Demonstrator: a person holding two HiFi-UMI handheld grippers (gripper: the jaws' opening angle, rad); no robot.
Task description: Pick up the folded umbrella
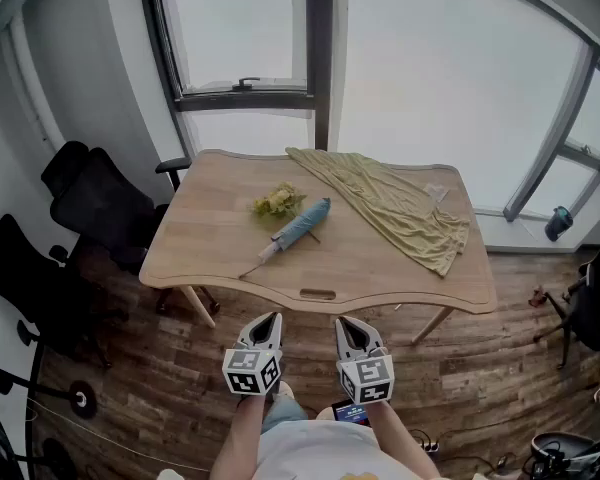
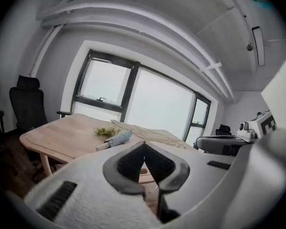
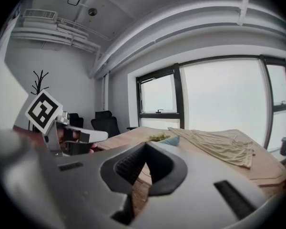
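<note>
We see a table (image 1: 210,258) of pale, smooth wood with rounded corners, a wavy near edge and an oblong slot (image 1: 317,294) cut close to that edge. The folded umbrella (image 1: 298,226) lies near the middle of it. It is a tapering roll of light blue fabric, set at a slant, with its pale handle end towards us. Just beside its far end sits a small tuft of yellow-green flowers (image 1: 277,202), ragged and leafy. A pale yellow-green cloth (image 1: 400,208), soft and creased, runs in a long band from the far middle of the table to its right side. The floor (image 1: 480,368) below is dark wooden planks. Black office chairs (image 1: 100,203) with padded backs stand at the left.

The left gripper (image 1: 268,320) and the right gripper (image 1: 348,325) hang side by side short of the near table edge, well apart from the umbrella. Both are grey moulded plastic with dark ribbed pads, and each carries a white cube printed with black squares. In its own view, each gripper's jaws meet at the tips with nothing between them.

By our count there is one table, one umbrella, one tuft of flowers, one cloth and two grippers with one cube each. We see at least two chairs, but cannot count them for certain.
</note>
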